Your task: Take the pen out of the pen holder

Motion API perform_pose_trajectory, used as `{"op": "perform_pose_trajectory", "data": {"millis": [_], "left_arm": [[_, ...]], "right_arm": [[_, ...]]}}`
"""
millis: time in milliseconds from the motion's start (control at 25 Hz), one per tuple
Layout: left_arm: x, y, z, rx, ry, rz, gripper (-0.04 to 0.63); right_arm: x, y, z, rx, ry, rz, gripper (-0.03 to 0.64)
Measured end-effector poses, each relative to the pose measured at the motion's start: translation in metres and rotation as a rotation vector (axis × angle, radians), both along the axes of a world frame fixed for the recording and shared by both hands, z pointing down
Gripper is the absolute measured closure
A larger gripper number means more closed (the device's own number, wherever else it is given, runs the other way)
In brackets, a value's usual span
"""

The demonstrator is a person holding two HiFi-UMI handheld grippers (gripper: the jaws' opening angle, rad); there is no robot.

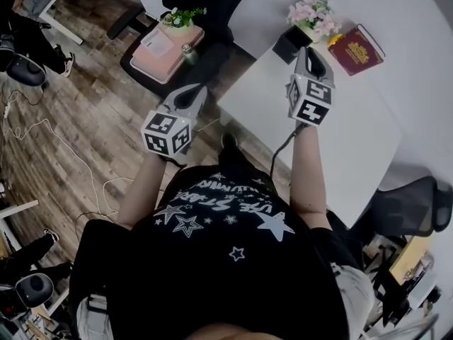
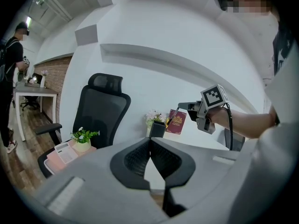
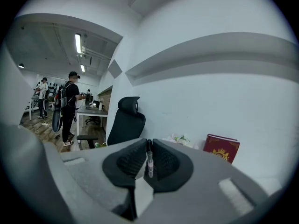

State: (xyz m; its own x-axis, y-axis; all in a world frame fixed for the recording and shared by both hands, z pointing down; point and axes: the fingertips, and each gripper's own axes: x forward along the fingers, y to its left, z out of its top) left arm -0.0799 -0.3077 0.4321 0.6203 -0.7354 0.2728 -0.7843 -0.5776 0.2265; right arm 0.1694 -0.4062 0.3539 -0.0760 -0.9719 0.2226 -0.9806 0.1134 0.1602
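right tool (image 3: 148,144) clenched on the pen (image 3: 150,164) over the pen holder (image 2: 157,129): draw straight up, grip firm, until its tip clears the rim; left tool (image 2: 150,143) closed, empty.

Matt white table (image 1: 354,147), wood-plank floor (image 1: 85,98), clear plastic pen (image 3: 150,164), ribbed matt-black pads (image 3: 128,161) of the right tongs (image 3: 148,143)

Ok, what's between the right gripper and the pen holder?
Only the pen, pinched in the right gripper and slanting down toward the pen holder. The left gripper view shows this; otherwise there is just air.
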Motion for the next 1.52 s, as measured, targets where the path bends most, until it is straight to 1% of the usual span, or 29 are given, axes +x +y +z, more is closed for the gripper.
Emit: {"op": "perform_pose_trajectory", "data": {"millis": [280,520,680,960,1200,1400,1520], "left_arm": [[-0.011,0.049,0.007,-0.005,0.013,0.053,0.584],[-0.019,0.098,0.01,0.002,0.014,0.113,0.584],[-0.017,0.132,0.013,-0.01,0.019,0.152,0.584],[0.012,0.183,0.018,-0.025,0.011,0.286,0.584],[0.054,0.207,0.013,-0.007,0.009,0.39,0.584],[0.085,0.238,0.004,0.013,0.007,0.436,0.584],[0.097,0.26,0.005,0.008,0.0,0.443,0.584]], "right_arm": [[-0.014,0.067,0.013,-0.006,0.011,0.022,0.577],[-0.018,0.142,0.029,-0.037,0.006,0.082,0.577],[-0.011,0.196,0.04,-0.062,-0.016,0.136,0.577],[0.018,0.283,0.052,-0.102,-0.004,0.256,0.577],[0.057,0.341,0.053,-0.121,0.003,0.347,0.577],[0.08,0.385,0.055,-0.128,-0.013,0.382,0.577],[0.087,0.414,0.06,-0.133,-0.05,0.392,0.577]]}}
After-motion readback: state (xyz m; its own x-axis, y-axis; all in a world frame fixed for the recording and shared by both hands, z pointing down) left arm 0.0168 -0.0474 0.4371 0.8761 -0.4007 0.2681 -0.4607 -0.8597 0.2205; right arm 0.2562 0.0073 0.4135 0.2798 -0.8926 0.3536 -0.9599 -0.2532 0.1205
